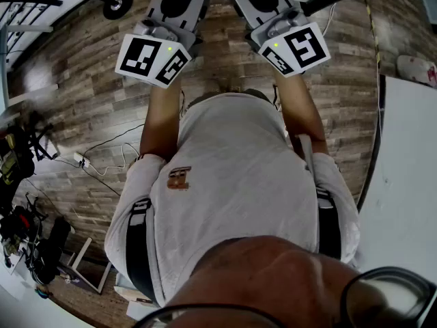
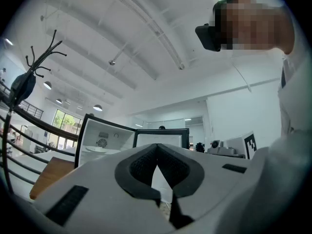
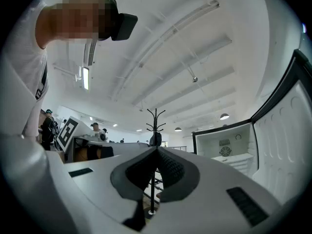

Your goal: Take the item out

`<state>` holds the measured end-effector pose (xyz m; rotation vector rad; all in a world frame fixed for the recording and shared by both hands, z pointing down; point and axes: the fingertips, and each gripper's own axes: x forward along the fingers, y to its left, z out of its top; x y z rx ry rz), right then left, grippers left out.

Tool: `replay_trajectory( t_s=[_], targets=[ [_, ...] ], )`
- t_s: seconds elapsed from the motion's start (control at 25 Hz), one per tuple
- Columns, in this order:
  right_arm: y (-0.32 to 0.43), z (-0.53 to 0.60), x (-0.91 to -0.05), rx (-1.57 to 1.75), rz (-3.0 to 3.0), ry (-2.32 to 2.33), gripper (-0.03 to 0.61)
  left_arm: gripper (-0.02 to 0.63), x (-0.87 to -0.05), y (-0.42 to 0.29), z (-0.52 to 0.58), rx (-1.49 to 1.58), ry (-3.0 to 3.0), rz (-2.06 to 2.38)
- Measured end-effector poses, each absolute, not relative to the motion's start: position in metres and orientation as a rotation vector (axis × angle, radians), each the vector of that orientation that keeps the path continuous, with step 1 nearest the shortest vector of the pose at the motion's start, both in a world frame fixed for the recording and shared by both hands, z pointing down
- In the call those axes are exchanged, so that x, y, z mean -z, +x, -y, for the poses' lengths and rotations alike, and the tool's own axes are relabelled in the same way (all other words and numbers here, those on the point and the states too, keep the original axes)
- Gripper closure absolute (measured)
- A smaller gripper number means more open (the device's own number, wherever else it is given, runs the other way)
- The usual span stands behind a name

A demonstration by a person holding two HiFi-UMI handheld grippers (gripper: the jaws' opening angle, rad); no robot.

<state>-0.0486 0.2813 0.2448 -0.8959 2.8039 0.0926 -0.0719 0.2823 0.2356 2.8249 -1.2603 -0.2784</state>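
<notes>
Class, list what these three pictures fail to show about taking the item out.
- Item: unseen; fridge interior too small, lower part behind left gripper, left gripper view.
- Fridge's lower shelves: behind right gripper, right gripper view.
- Jaw tips: cut off by top edge, head view.

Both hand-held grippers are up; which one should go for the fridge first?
Left, probably. The open fridge sits almost straight beyond the left hand-held gripper; from the right hand-held gripper it lies off to the side, with a coat rack ahead. Both are shut and empty.

Brown wood-plank floor (image 1: 355,60), white shirt (image 1: 239,176)
</notes>
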Motion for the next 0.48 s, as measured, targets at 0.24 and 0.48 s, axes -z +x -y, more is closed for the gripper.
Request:
replay_trajectory(
  t_s=[0.24, 0.48],
  targets=[
    [-0.031, -0.275, -0.256, -0.091, -2.809, -0.906, 0.546, 0.595, -0.244, -0.055, -0.277, 0.262, 2.833, 1.257],
    [-0.028, -0.27, -0.255, -0.07, -2.799, -0.876, 0.545, 0.595, -0.246, -0.054, -0.272, 0.266, 2.816, 1.268]
  ],
)
